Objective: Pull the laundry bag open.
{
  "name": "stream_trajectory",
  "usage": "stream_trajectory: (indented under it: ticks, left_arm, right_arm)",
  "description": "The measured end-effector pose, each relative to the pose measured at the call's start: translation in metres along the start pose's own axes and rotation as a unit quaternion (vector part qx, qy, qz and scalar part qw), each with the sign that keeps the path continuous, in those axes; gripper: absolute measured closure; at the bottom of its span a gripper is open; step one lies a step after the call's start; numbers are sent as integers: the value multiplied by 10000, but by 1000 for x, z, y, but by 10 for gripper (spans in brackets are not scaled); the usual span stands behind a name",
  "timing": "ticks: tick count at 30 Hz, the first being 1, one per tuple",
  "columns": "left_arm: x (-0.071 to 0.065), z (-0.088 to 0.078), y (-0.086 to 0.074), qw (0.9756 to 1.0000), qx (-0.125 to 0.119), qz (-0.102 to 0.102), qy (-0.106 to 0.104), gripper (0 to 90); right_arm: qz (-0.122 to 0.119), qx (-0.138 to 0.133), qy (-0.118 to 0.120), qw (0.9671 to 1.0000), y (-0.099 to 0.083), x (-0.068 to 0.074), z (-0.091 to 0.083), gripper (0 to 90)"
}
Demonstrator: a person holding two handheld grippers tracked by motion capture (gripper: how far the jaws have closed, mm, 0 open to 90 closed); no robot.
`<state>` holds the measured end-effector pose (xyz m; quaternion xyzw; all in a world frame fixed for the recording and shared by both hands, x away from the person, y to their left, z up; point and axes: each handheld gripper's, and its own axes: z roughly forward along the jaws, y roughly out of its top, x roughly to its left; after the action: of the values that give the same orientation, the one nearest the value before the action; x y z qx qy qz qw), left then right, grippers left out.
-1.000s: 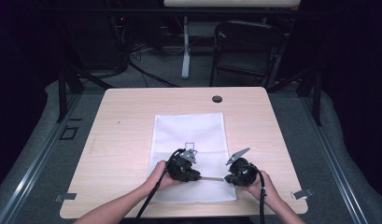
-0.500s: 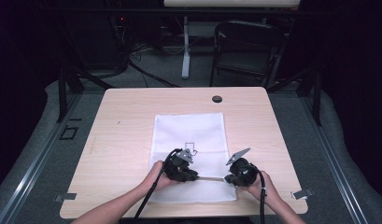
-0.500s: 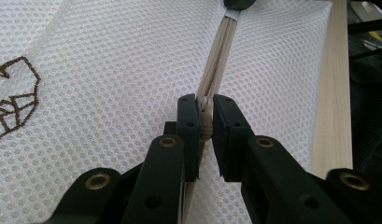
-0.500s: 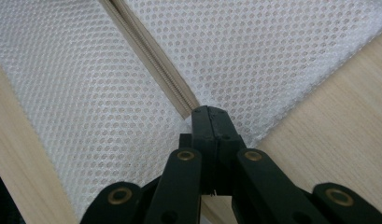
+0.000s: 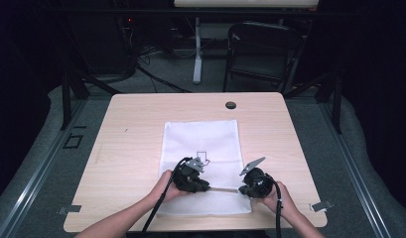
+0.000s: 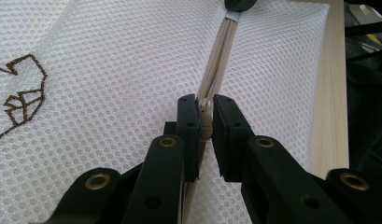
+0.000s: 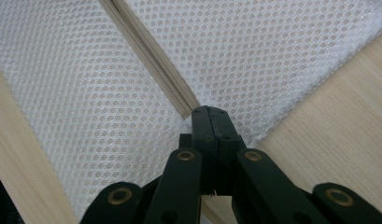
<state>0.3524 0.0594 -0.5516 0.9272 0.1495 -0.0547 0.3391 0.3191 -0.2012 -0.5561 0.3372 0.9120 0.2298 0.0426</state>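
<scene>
Nothing has visibly shifted: on the light wooden counter (image 5: 131, 129), the left gripper (image 6: 205, 122) pinches the white mesh bag's (image 5: 200, 144) beige zipper (image 6: 216, 63) pull, the right gripper's (image 7: 211, 122) closed jaws clamp its end, zipper seemingly mostly closed.

No readable text, number, brand or label is found in any view. The only mark is a dark outline figure (image 5: 203, 157) stitched on the white mesh bag (image 5: 200, 139); in the high view it is seen just beyond the left gripper (image 5: 204, 186), and in the left gripper view it is seen to the left of the jaws as a brown angular line drawing (image 6: 20, 95). No letters or digits can be made out in it, and what it depicts cannot be told.
</scene>
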Motion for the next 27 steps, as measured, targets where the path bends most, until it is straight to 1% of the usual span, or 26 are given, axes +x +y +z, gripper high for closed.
stream_trajectory:
  ticks: [3, 4, 9, 11, 12, 13, 15, 16, 17, 18, 19, 23, 24, 26, 27]
  left_arm:
    - [0, -1, 0, 10000, 14, -2, -6, 815]
    - [-1, -1, 0, 10000, 2, 2, -11, 815]
    - [-1, -2, -1, 10000, -35, -1, -17, 815]
    - [0, -3, -2, 10000, -49, -6, 39, 815]
    - [1, -5, -3, 10000, -33, -25, 22, 815]
    - [2, -7, -5, 9999, -56, -69, 73, 815]
    - [4, -11, -9, 9999, -76, -82, 59, 815]
    - [4, -13, -11, 9999, -95, -129, 55, 815]
    - [5, -14, -13, 9999, -96, -129, 14, 815]
    - [3, -14, -14, 9999, -83, -112, 43, 815]
    - [2, -14, -14, 9999, -74, -78, 58, 815]
    - [1, -16, -14, 9999, -140, -66, 26, 815]
    - [1, -17, -14, 9999, -92, -21, 57, 815]
    - [1, -19, -15, 9999, -61, -41, 123, 815]
    - [2, -19, -17, 9999, -132, -48, 27, 815]
  right_arm:
    - [4, -20, 25, 10000, -1, 0, 0, 900]
    - [-65, 26, -4, 10000, 0, -1, -1, 900]
    - [-59, 26, -29, 10000, 0, 1, 0, 900]
    - [-53, 47, -37, 10000, 0, 1, -1, 900]
    - [-44, 33, -43, 10000, 0, 1, -1, 900]
    - [-60, 5, -15, 10000, 0, 0, 0, 900]
    - [-58, 3, 20, 10000, 0, -1, 0, 900]
    - [-11, -57, 3, 10000, -1, 0, 1, 900]
    - [4, -67, -15, 10000, -1, 1, 1, 900]
    - [-64, 9, -11, 10000, 0, 0, 0, 900]
    - [-70, 19, -21, 10000, 0, 0, 0, 900]
    - [-35, -19, -6, 10000, 0, 0, 0, 900]
    - [-31, -9, -4, 10000, 0, 0, 0, 900]
    - [-35, -9, -4, 10000, 0, 0, 0, 900]
    - [-25, -17, 1, 10000, 0, 0, 0, 900]
